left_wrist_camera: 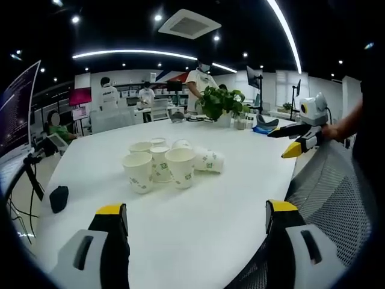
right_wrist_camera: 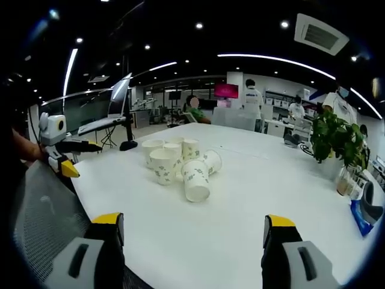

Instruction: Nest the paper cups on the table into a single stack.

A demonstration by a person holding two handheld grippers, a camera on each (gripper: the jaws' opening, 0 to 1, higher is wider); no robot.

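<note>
While both grippers, left gripper [left_wrist_camera: 195, 220] and right gripper [right_wrist_camera: 194, 232], are hovering with jaws spread empty, I'd be approaching an upright paper cup [left_wrist_camera: 139, 172] squarely; pinching its rim gently.

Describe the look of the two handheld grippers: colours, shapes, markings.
Each gripper has two chunky grey jaws with black inner faces and yellow tips, as on the left gripper and right gripper. A dark slot marks each grey jaw body. Seen from outside, the right gripper shows slim black jaws, one yellow-tipped, below a white housing. A dark sleeve shows behind it.
</note>
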